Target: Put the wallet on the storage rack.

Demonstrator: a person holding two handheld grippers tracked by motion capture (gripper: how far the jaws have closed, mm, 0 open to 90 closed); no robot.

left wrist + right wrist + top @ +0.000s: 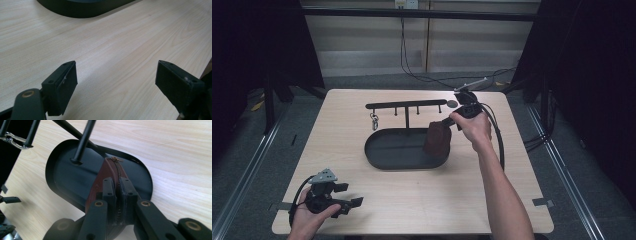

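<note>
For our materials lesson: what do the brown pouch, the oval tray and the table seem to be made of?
Pouch: probably leather or imitation, reddish-brown with a dull sheen and a metal zip.
Tray: likely painted metal, thin rim, matte black.
Table: pale wood or wood-look laminate, fine straight grain, smooth.

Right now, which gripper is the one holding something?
The right gripper: its jaws are clamped on the zipper edge of a reddish-brown zip pouch over the black oval tray. The left gripper is open, with bare table between its jaws.
</note>
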